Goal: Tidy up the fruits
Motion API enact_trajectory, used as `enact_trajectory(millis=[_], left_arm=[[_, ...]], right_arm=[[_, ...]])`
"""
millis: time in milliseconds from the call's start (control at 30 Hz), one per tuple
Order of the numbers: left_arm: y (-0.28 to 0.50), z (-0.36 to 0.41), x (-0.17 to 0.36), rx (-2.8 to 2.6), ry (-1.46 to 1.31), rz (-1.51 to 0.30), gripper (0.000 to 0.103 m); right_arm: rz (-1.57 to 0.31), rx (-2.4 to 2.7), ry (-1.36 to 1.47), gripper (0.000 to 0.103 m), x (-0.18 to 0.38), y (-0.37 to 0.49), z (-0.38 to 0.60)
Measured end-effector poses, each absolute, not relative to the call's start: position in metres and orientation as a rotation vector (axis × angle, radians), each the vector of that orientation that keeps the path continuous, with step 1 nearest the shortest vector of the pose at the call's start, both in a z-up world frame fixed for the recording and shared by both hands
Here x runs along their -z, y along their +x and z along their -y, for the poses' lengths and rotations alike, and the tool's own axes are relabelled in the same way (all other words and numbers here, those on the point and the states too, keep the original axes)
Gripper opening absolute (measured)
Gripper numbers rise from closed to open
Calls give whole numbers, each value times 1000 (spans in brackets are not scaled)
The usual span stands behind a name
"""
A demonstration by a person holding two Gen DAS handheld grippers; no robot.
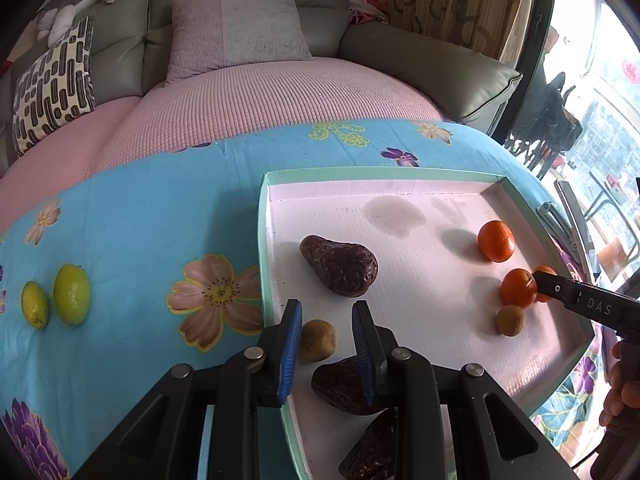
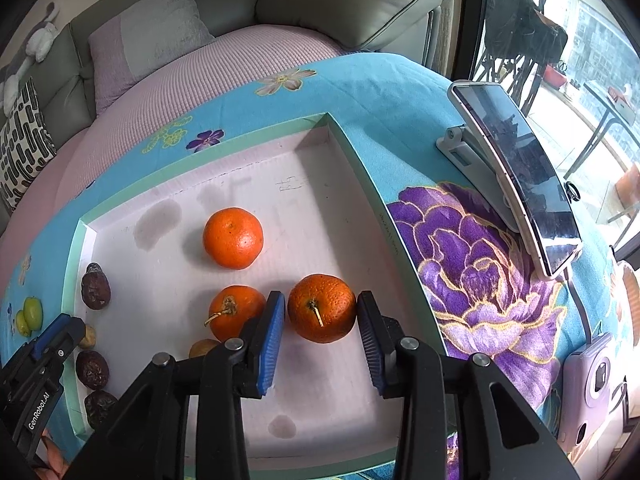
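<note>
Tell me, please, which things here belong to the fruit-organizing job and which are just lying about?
Part of the job:
- shallow tray
- three oranges, one between the open right gripper fingers
- dark wrinkled fruits
- small brown fruits
- two green fruits on the cloth
- left gripper, open

Just lying about:
- phone on its stand
- sofa cushions
- plush toy

Over the shallow tray (image 2: 352, 148), the right gripper (image 2: 320, 332) sits low at its right side with jaws spread and both blue pads (image 2: 272, 340) apart, while the left gripper (image 1: 328, 344) hovers wide open above its left edge, a hand (image 1: 624, 392) gripping the right handle.
</note>
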State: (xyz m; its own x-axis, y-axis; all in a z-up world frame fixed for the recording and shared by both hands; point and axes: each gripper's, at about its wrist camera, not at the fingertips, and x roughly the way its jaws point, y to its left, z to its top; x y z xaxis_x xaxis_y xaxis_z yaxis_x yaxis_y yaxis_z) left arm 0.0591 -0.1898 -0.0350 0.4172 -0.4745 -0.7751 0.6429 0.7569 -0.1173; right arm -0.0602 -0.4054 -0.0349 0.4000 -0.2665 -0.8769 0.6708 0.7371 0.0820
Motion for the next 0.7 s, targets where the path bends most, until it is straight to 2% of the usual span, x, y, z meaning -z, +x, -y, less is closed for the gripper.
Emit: enact_trajectory(millis=[33, 133, 167, 200, 233, 300, 400, 467, 533, 700], left_arm=[[59, 189, 33, 701, 210, -896, 30], [59, 184, 24, 678, 206, -892, 39], [59, 181, 21, 663, 204, -888, 51], [59, 179, 18, 646, 202, -882, 65], [59, 176, 15, 629, 200, -876, 69], [60, 169, 11, 595, 201, -872, 73], [66, 156, 8, 526, 196, -874, 84], [68, 145, 6, 488, 193, -859, 89], [67, 133, 6, 466, 191, -836, 97], [73, 111, 4, 413, 164, -818, 100]], right_arm=[[-994, 623, 458, 50, 34, -60, 405], [-986, 620, 435, 53, 29, -60, 403], [-983, 616, 434, 54, 27, -61, 402], [-979, 614, 433, 59, 26, -61, 402], [-977, 612, 432, 73, 24, -61, 402], [-971, 604, 431, 83, 23, -61, 400], [-968, 593, 427, 84, 20, -60, 399], [-960, 586, 418, 90, 19, -59, 397], [-946, 573, 407, 91, 15, -58, 394], [-887, 549, 376, 91, 3, -53, 384]])
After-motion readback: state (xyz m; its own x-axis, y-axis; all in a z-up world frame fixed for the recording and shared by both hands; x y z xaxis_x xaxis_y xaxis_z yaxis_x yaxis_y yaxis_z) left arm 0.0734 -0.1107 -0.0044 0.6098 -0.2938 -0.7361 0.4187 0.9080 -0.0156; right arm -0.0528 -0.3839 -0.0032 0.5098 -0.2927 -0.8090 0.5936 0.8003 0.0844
